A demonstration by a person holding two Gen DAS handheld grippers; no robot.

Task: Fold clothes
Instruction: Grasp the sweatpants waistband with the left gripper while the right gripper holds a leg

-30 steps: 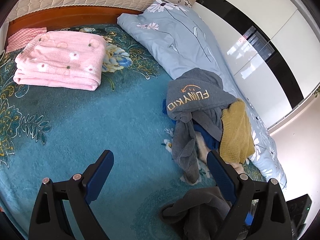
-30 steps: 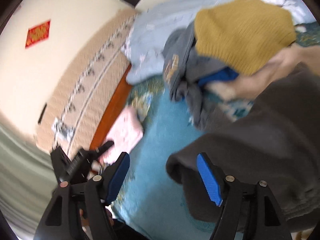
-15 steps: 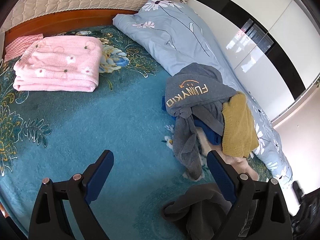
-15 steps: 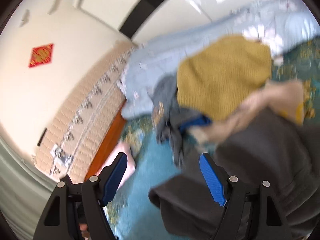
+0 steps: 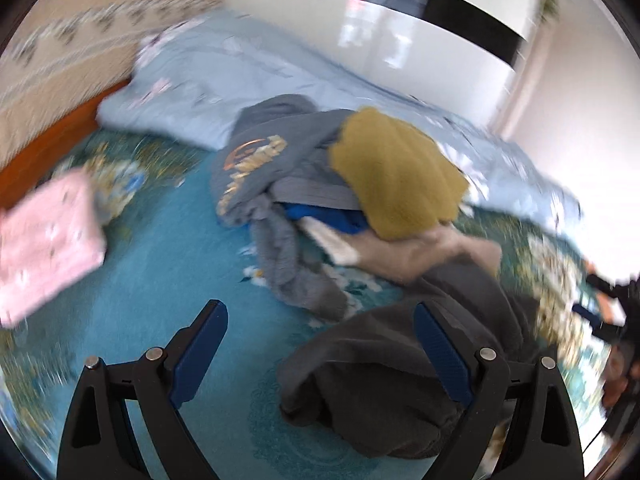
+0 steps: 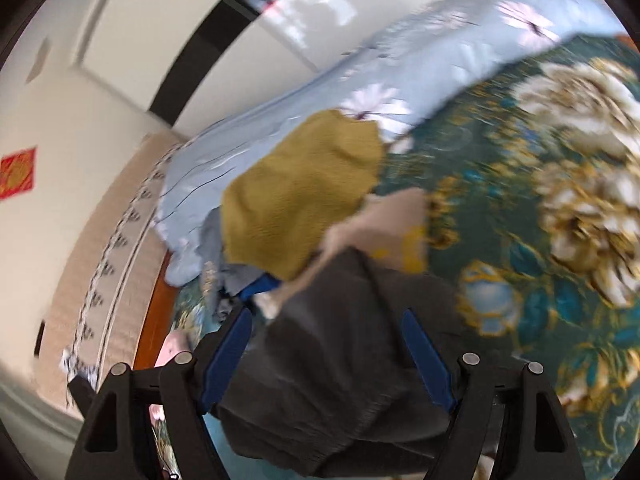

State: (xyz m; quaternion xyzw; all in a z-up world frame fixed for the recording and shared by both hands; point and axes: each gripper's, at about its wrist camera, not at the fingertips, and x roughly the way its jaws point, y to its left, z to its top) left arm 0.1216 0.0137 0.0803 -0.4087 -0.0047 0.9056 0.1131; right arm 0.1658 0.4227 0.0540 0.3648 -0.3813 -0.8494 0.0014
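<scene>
- While both views are blurred, the layout reads clearly enough: a dark grey garment [image 5: 400,380] lies crumpled on the teal bed cover [image 5: 152,280], at lower centre-right of the left wrist view.
- Left gripper [image 5: 320,352]: fingers spread wide, nothing between the pads. Its right-hand finger [image 5: 438,356] overlaps the garment's upper edge in the picture; whether it touches the cloth cannot be told. The left-hand finger sits over bare cover.
- Right gripper [image 6: 326,354]: fingers likewise apart and not clamped. The dark garment [image 6: 340,380] fills the gap between them at lower centre of the right wrist view, so this gripper appears the better placed of the two.
- Long axis: the garment is bunched, with no clear axis. In the left wrist view it runs roughly from lower centre up toward the right edge of the frame.
- Pile [image 5: 340,184] of unfolded clothes lies beyond the garment, upper centre: a grey hoodie [image 5: 260,152], a mustard knit [image 5: 396,176], blue and beige pieces beneath. The beige piece touches the dark garment's far edge.
- Pink folded blanket [image 5: 44,240] sits well apart at the left edge; a pale blue quilt [image 5: 240,68] runs along the far side.
- Judgement: folding has not begun on this garment. The coming move likely calls for closing on an edge or hem and drawing it clear of the pile onto open cover.
- Risk: dragging the beige piece along.
</scene>
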